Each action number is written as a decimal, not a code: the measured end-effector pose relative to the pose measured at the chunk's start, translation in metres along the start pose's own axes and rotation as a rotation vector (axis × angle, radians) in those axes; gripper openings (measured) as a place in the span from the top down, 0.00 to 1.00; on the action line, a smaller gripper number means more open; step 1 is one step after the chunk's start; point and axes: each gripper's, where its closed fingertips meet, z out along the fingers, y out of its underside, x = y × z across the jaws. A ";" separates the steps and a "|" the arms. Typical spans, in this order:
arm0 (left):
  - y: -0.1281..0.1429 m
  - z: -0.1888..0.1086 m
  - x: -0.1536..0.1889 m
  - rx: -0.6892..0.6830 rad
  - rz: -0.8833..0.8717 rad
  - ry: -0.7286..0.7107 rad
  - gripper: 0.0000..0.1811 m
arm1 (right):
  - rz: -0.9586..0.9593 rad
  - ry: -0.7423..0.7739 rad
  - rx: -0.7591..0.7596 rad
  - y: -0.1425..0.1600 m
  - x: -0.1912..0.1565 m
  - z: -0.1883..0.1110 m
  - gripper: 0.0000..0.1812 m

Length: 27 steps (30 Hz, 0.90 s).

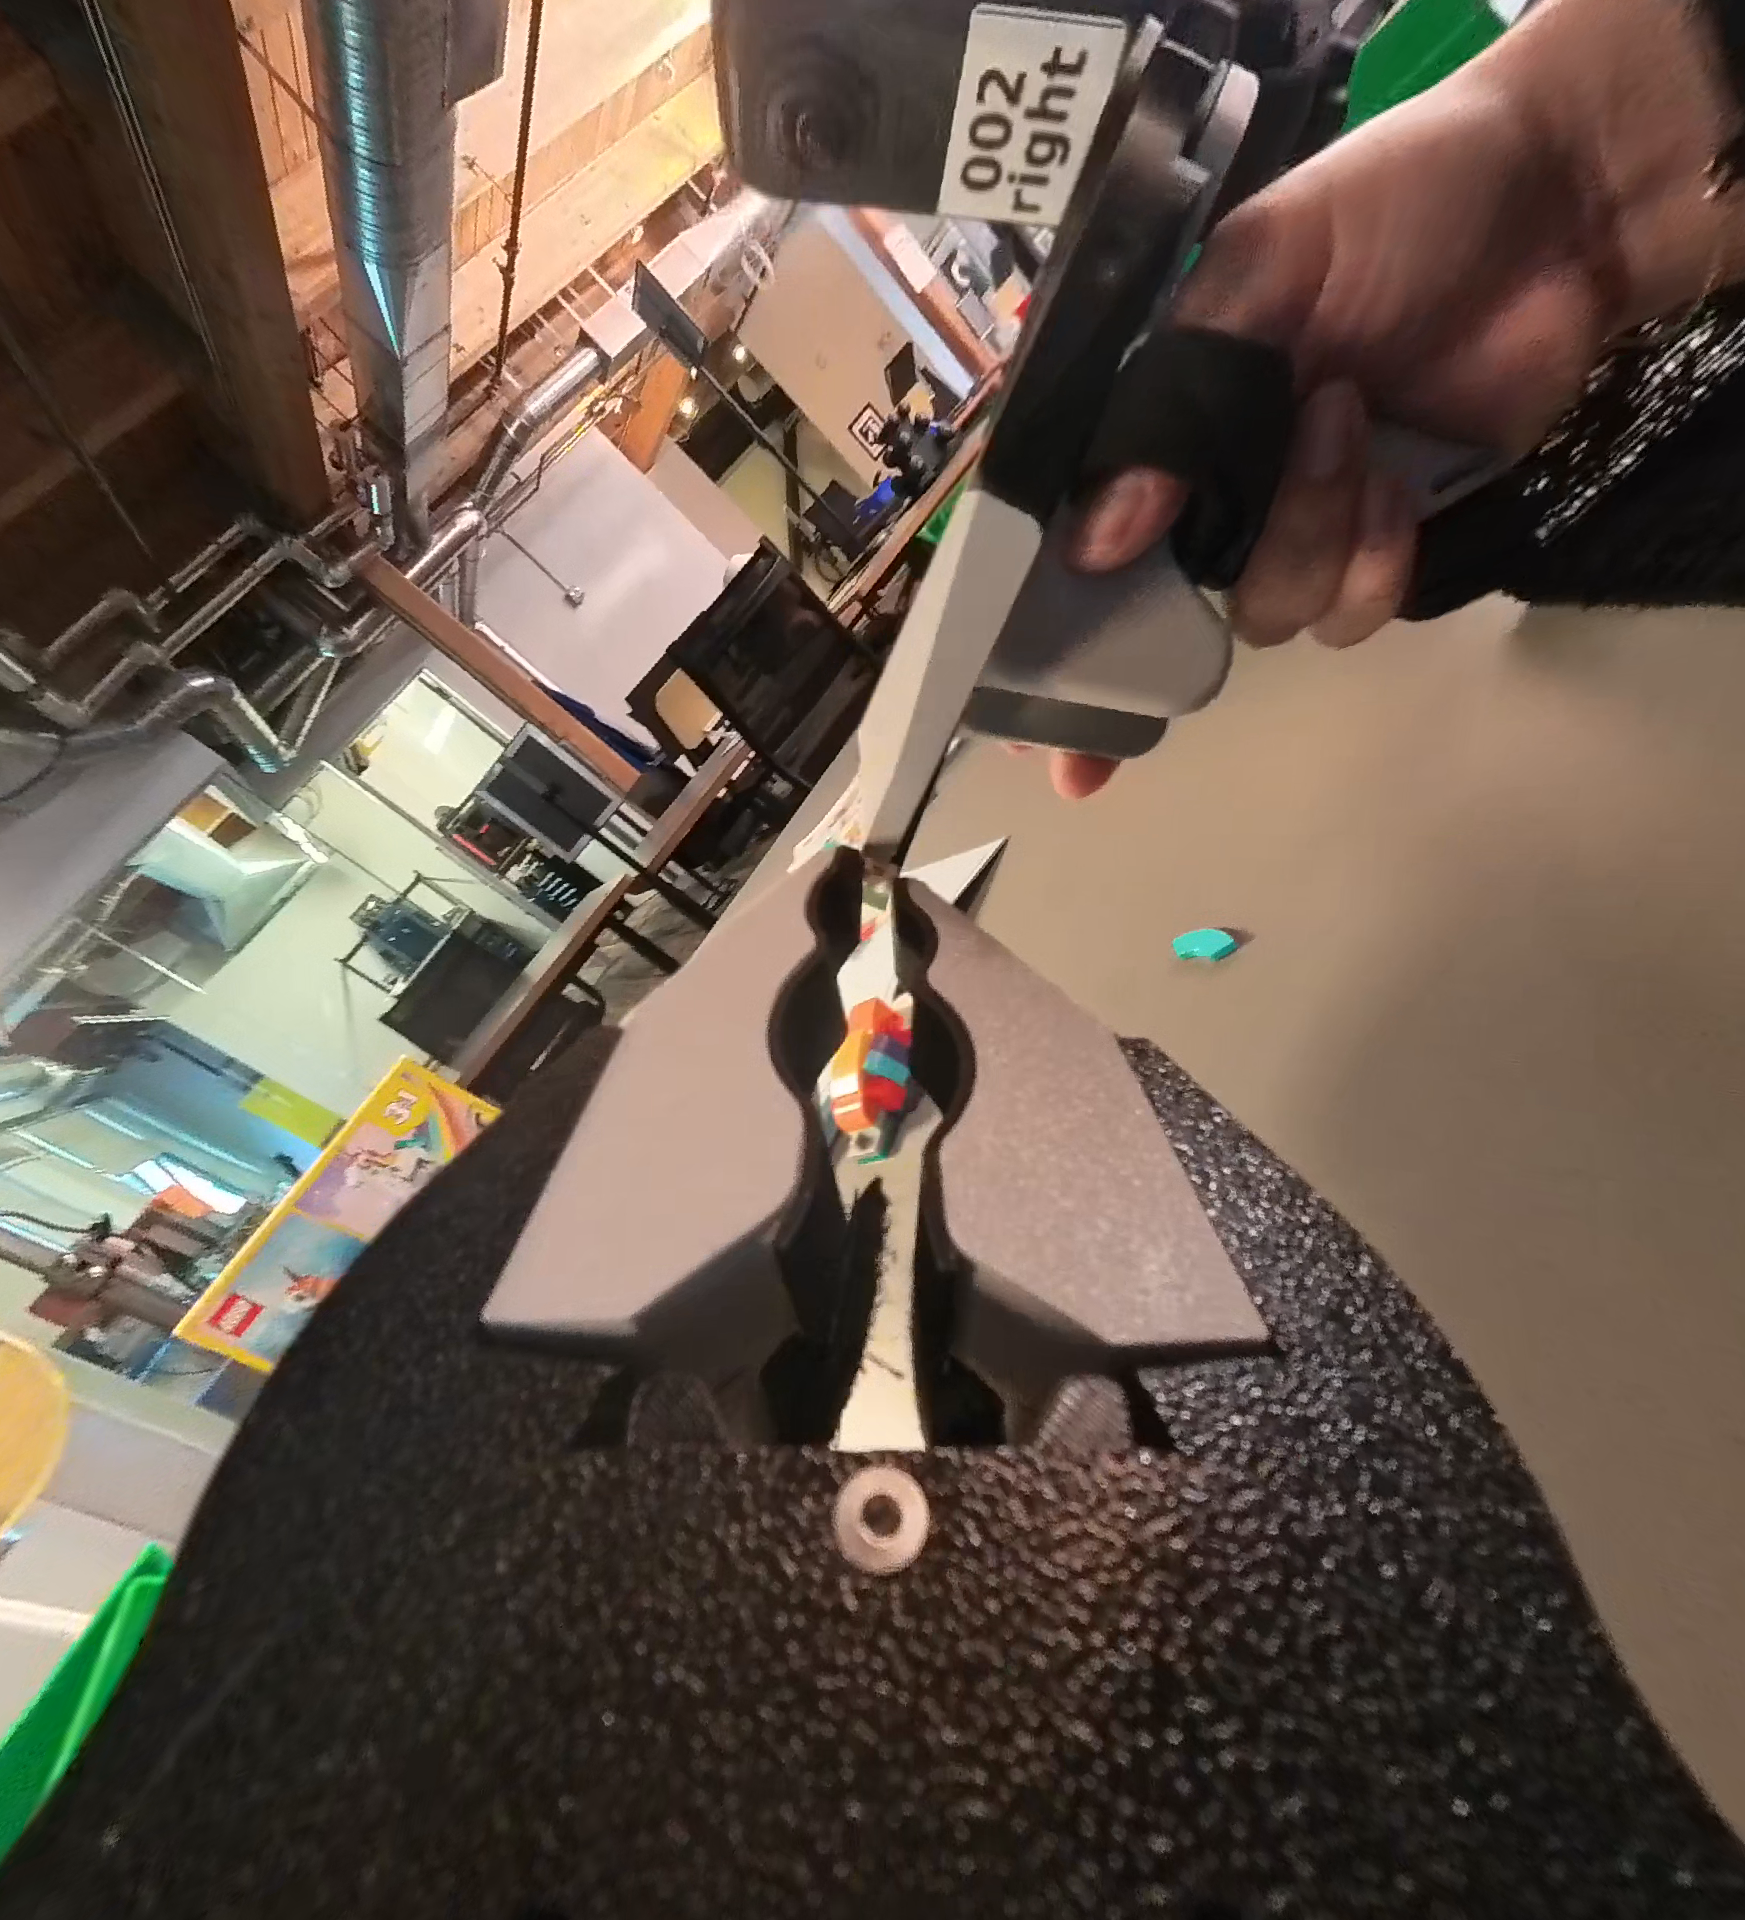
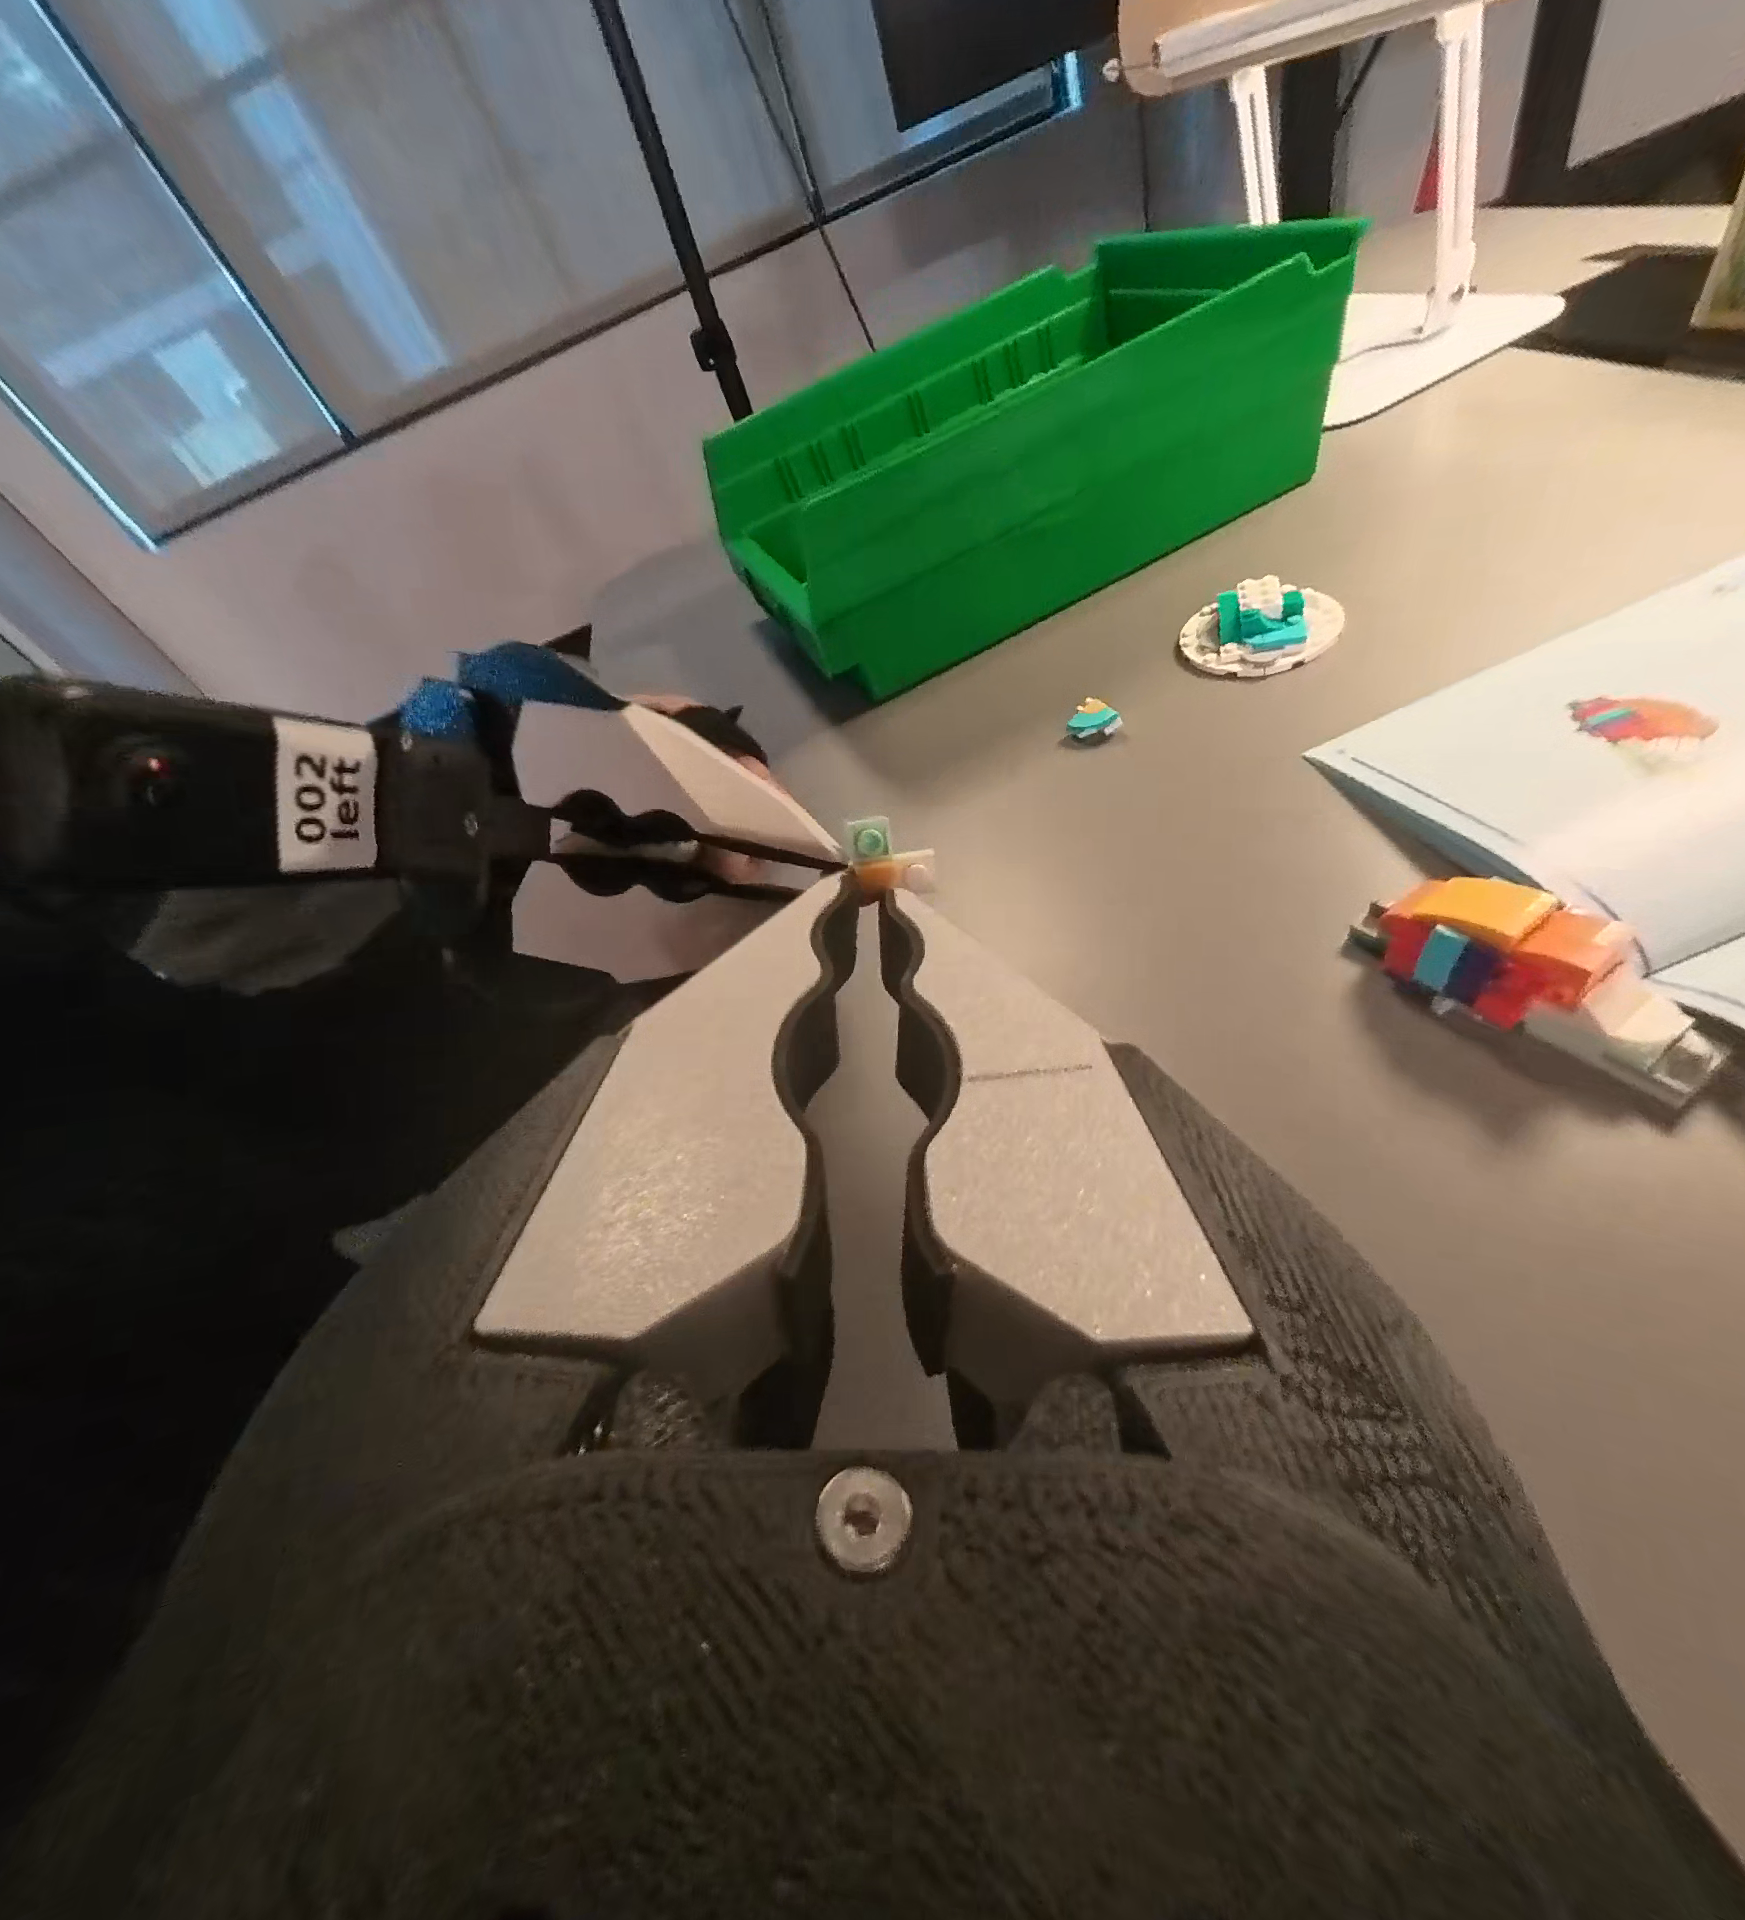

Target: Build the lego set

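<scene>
- The right claw [image 2: 860, 891] is closed on a tiny lego sub-assembly [image 2: 887, 854]: an orange piece at the tips, a tan plate on top, and a small green-studded piece above that.
- The left claw [image 2: 840, 860] comes in from the left of the right wrist view, its tips pinched together and touching the same little assembly at its green end.
- In the left wrist view the left claw [image 1: 883, 883] has its tips nearly together, with the right claw [image 1: 894, 852] meeting it tip to tip from above; the small piece itself is too hidden there to make out.
- A hand [image 1: 1450, 343] in a dark fingerless glove grips the handle of the right tool.
- The assembly is held up above the grey desk [image 2: 1263, 1299], not resting on it.
- On the desk to the right lies a larger lego build [image 2: 1502, 956] in red, orange and white, touching the edge of an open instruction booklet [image 2: 1626, 748].
- Farther back sits a round white lego base with teal bricks [image 2: 1261, 621], just beside a green plastic bin [image 2: 1034, 468].
- A small teal-and-yellow lego piece [image 2: 1093, 720] lies alone between the bin and the held assembly.
- A loose teal piece [image 1: 1203, 943] shows on the desk in the left wrist view.
- The lego set box [image 1: 338, 1216] stands at the desk's far edge.
</scene>
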 end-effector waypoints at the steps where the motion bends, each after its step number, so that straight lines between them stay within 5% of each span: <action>1: -0.001 0.000 0.000 0.008 -0.011 0.004 0.98 | -0.028 0.004 -0.003 0.000 -0.001 0.000 0.99; 11: -0.007 -0.001 -0.002 0.045 -0.137 0.037 0.98 | -0.236 0.042 0.009 -0.004 -0.002 -0.005 1.00; 17: -0.039 -0.014 -0.013 0.325 -0.650 0.226 0.98 | -0.471 -0.103 0.093 -0.010 -0.025 -0.016 0.81; 21: -0.053 -0.019 -0.017 0.460 -0.899 0.379 0.98 | -0.619 -0.154 0.062 -0.008 -0.036 -0.011 0.79; 27: -0.050 -0.015 -0.015 0.428 -0.915 0.399 0.98 | -0.610 -0.218 0.041 -0.011 -0.036 -0.002 0.96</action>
